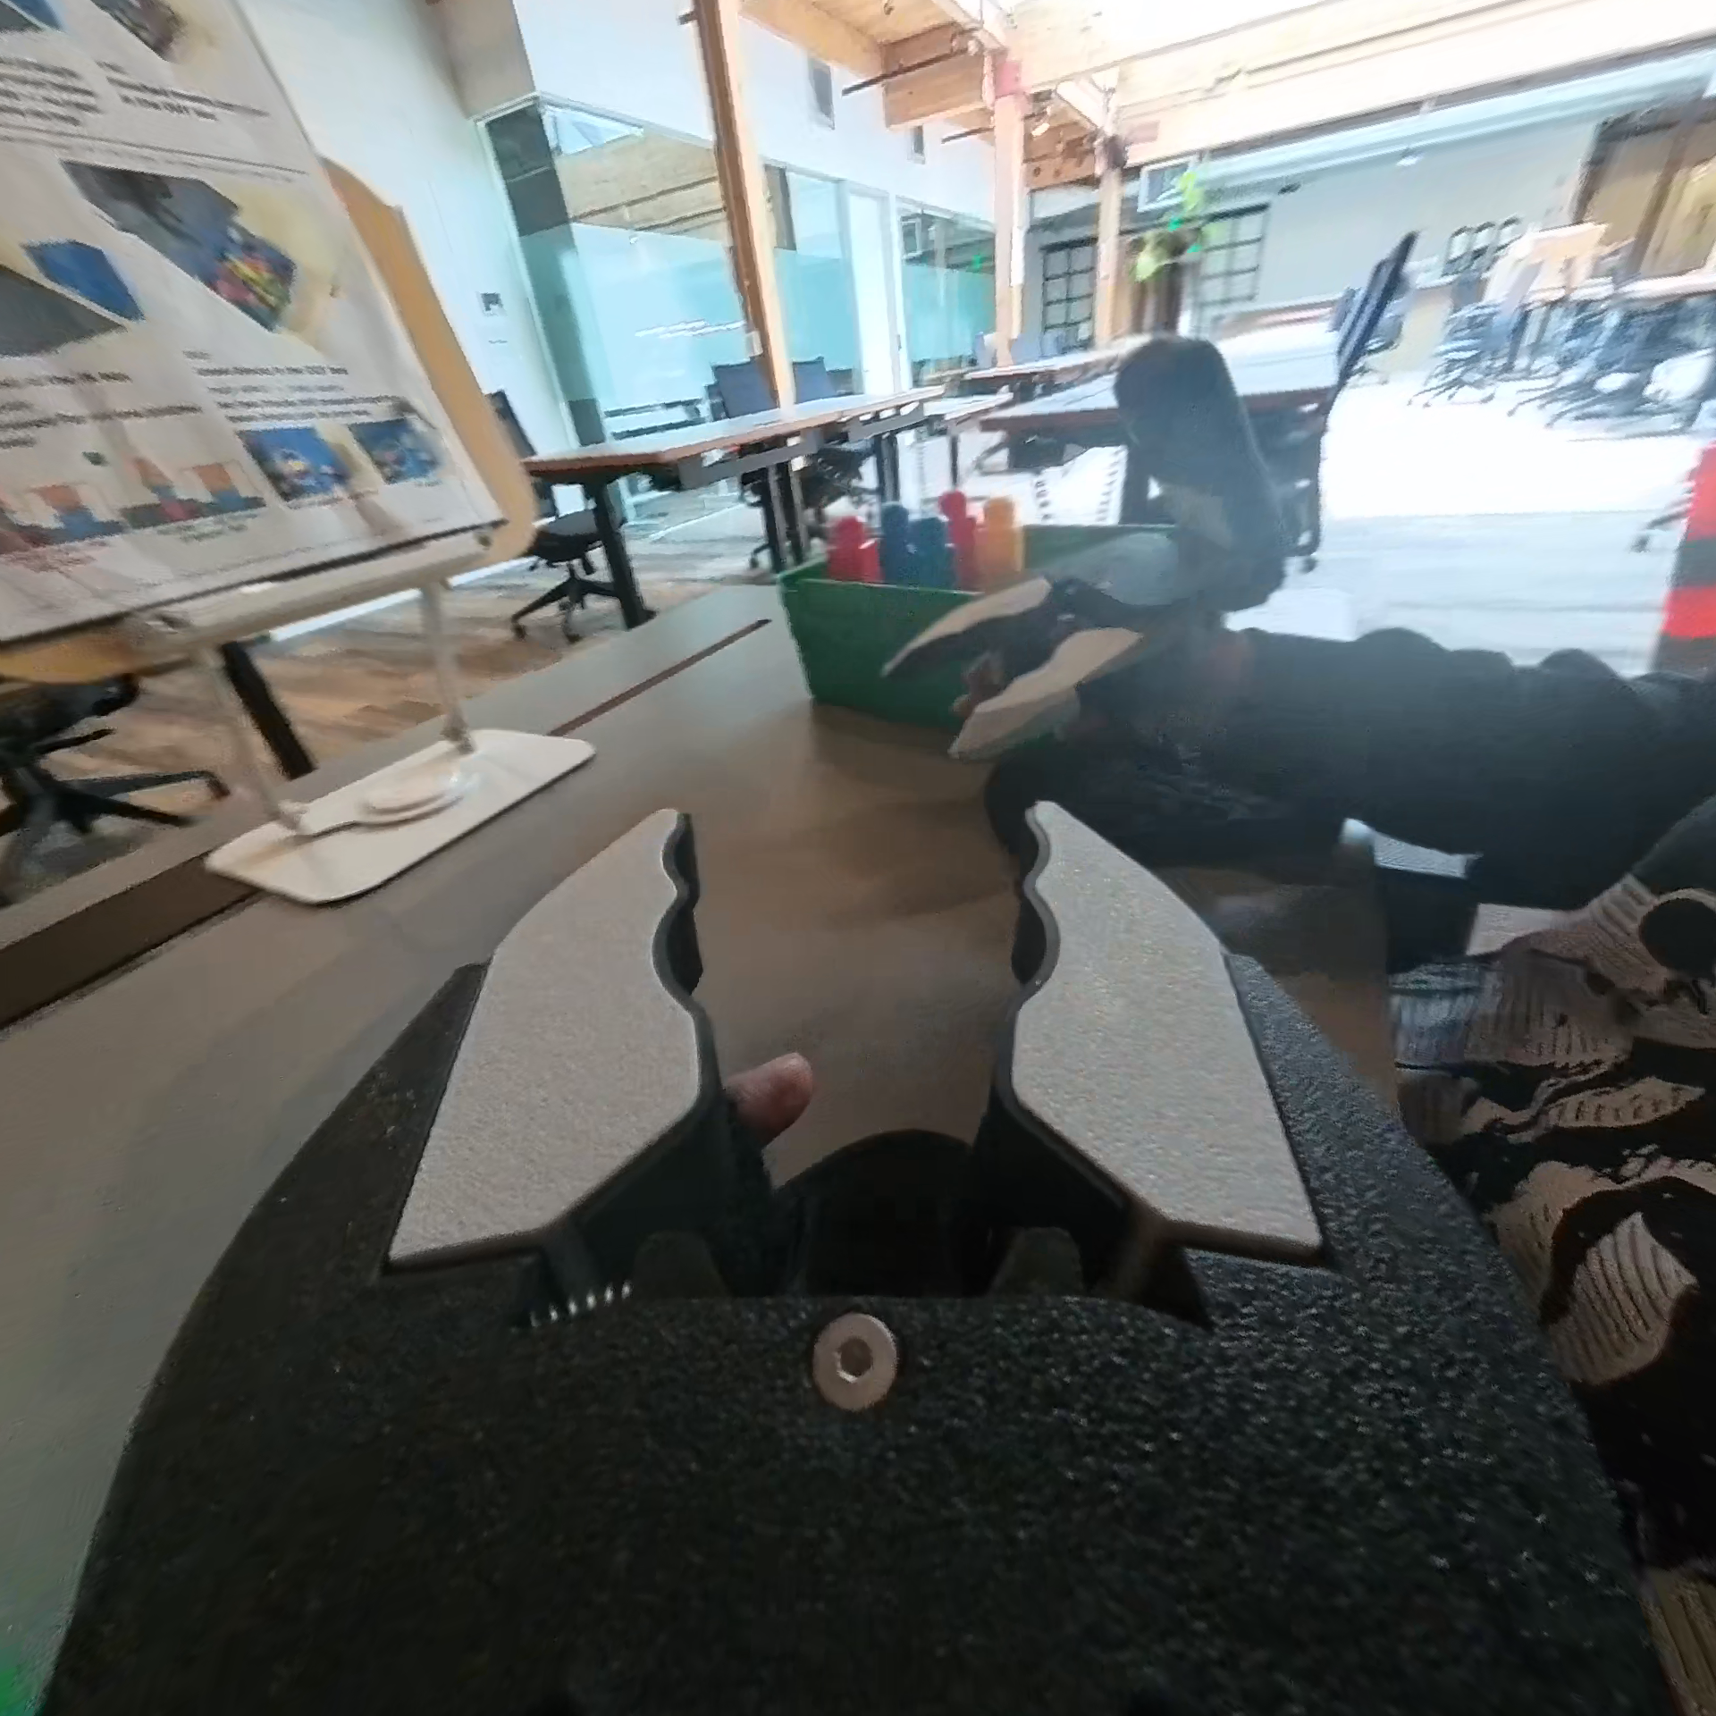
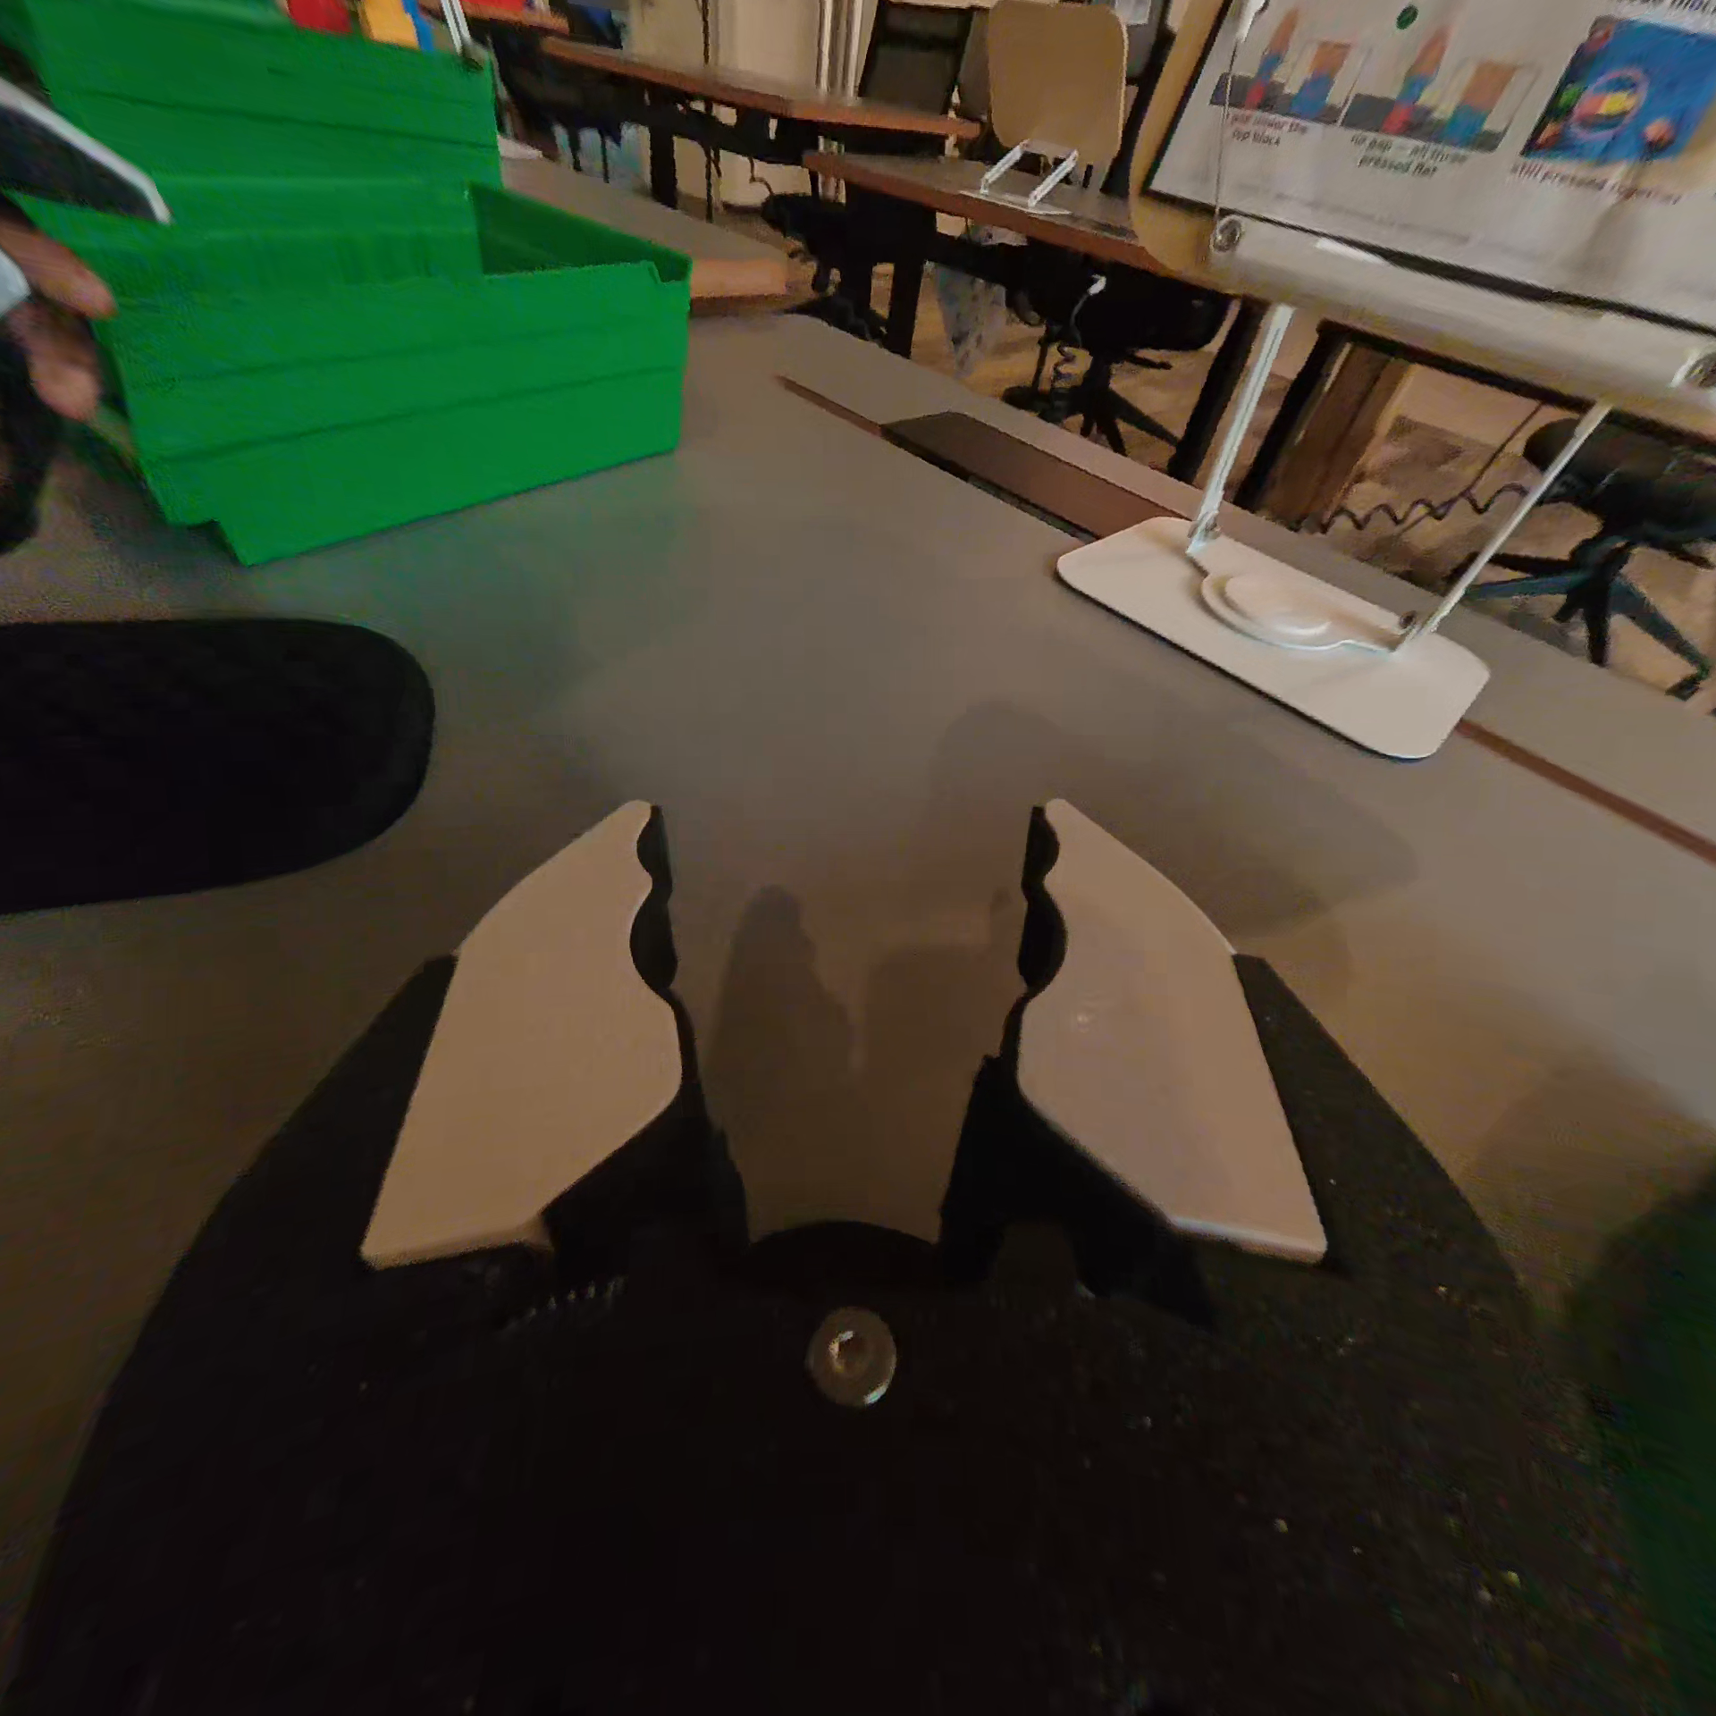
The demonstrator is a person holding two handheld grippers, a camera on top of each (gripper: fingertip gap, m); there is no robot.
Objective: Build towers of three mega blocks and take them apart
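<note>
grippers first: left gripper (image 1: 859, 836) hovers low over the grey table (image 1: 836, 891), jaws spread wide, nothing between them but bare tabletop. right gripper (image 2: 840, 826) sits the same way in its own view, jaws wide apart, empty, only shadows on the table under it. in the left wrist view the right gripper shows farther off, fingers parted, just in front of the green bin (image 1: 864, 641). mega blocks (image 1: 929, 548) stand up out of that bin, red, blue and orange ones; the blur stops an exact count. one bin on the table, well ahead of both grippers. one white stand (image 2: 1300, 641) holds one instruction sheet (image 1: 186, 325), off to the side of the table.
</note>
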